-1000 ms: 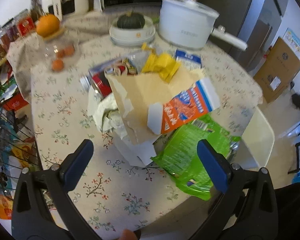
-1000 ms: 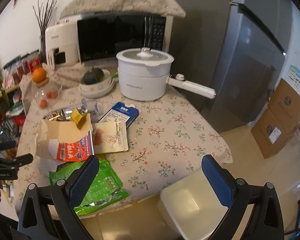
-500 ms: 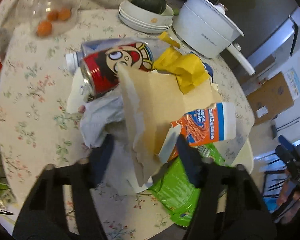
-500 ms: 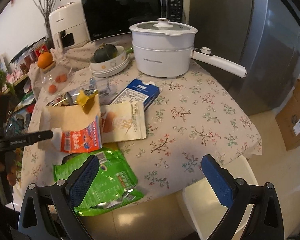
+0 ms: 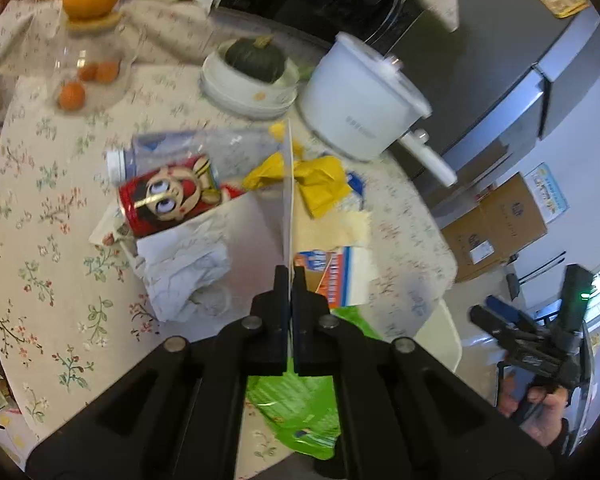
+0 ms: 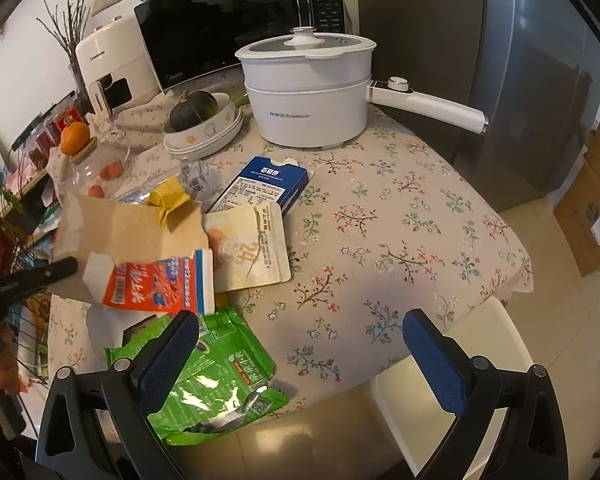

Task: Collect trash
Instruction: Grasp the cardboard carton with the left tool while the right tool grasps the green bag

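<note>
Trash: a torn cardboard carton (image 6: 140, 256), brown inside and printed orange and blue outside, sits at the near left of the worktop (image 6: 400, 240) among a heap of litter. My left tongs (image 5: 289, 276) are pinched closed on the carton's thin edge, which shows as a pale vertical line rising from between the pads in the left wrist view. My right tongs (image 6: 300, 344) hang wide apart and grip nothing, over the worktop's near edge, with a green foil wrapper (image 6: 208, 376) directly beneath the left finger.

Risks, as I judge them:
- The hold is on a single torn flap, so the card may tear or slide out when I lift.
- A yellow wrapper (image 5: 320, 184) rests against the carton's far edge, beyond my left tongs, and could drop off as the carton moves.
- A red cartoon can (image 5: 168, 200) and a clear plastic bottle (image 5: 188, 148) lie to the left of and beyond the left tongs, close to the carton; dragging it could roll them.
- Crumpled white paper (image 5: 184, 276) lies just left of the left tongs and may snag.
- The green wrapper overhangs the worktop's edge and could slip to the floor.

The carton looks light, stiff and ragged, tilted up rather than lying flat.
</note>
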A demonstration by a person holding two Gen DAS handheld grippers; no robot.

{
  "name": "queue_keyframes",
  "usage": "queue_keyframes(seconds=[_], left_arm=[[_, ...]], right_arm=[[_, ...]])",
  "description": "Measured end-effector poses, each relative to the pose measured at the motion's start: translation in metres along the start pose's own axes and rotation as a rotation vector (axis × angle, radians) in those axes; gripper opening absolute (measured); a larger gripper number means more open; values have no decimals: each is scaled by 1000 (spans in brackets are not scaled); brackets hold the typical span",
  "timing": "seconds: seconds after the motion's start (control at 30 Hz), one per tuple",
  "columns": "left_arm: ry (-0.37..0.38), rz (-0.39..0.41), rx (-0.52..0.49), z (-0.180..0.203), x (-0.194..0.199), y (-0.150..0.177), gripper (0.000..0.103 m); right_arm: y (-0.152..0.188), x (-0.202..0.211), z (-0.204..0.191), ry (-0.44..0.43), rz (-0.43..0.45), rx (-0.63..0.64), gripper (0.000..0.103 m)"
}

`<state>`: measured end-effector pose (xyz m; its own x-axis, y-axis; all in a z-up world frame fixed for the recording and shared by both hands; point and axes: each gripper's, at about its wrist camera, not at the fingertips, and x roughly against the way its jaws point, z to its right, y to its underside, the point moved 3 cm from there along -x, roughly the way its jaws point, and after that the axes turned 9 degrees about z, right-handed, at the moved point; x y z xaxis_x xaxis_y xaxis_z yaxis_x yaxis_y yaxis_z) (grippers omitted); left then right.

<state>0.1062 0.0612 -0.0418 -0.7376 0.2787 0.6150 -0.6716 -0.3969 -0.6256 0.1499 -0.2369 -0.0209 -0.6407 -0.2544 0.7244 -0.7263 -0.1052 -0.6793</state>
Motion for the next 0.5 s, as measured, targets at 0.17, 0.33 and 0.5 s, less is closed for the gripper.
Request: queue_keyframes(seconds=[0.17,0.33,0.5], left_arm=[[25,79,-31,10,31,-10,1],[52,91,-10,9,49,-11,1],[50,169,-17,4,73,-15,1]], right_arm=[[0,2,1,-12,6,-23,103],[-1,2,-4,-18,6,-23,103],[1,0,-8,-24,0,-19,103]])
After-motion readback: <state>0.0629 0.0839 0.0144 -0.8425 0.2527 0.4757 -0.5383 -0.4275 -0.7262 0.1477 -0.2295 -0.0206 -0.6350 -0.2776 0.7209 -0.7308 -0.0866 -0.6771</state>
